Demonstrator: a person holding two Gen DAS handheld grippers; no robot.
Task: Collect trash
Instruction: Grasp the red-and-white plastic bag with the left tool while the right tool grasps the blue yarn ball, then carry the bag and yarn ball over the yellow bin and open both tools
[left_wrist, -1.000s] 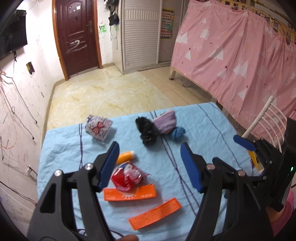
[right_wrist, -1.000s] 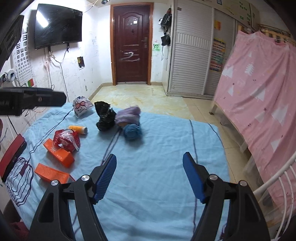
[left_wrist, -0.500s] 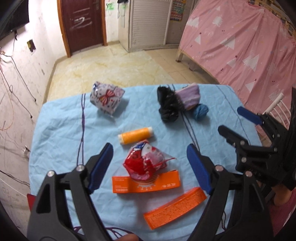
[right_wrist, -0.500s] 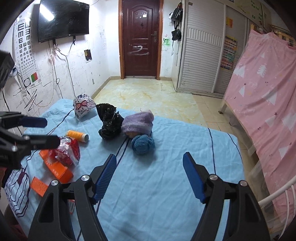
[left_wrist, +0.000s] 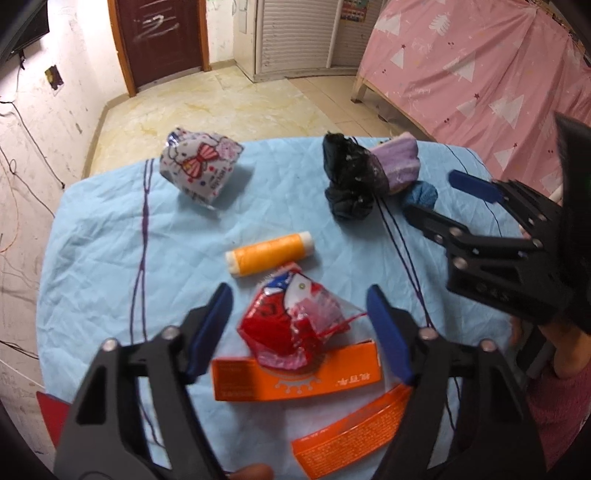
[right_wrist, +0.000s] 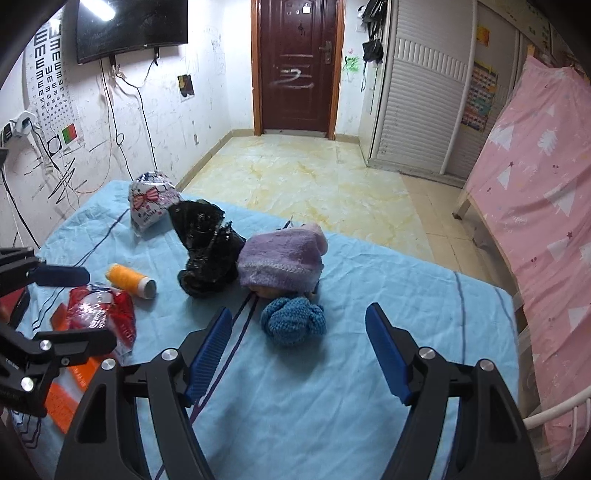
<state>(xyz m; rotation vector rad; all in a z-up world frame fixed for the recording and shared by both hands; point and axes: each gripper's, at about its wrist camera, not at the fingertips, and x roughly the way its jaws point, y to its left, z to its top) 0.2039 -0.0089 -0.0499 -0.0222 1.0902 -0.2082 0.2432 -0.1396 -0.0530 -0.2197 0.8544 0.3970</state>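
Observation:
A crumpled red wrapper lies on the blue tablecloth, resting partly on an orange box. My left gripper points down over the wrapper. Its jaws are closing, with the wrapper between the blue pads but clear of both. From the right wrist view the left gripper straddles the same wrapper. My right gripper stands open just short of a blue knit ball, holding nothing. A black plastic bag and a patterned bag lie farther back.
An orange thread spool lies just beyond the wrapper. A purple knit hat sits against the black bag. A second orange box is at the near edge. A pink curtain and a white rail stand to the right.
The left gripper sank toward the red wrapper, which now sits between its fingers; the jaws widened, then narrowed. The right gripper moved across toward the blue knit ball and the left gripper.

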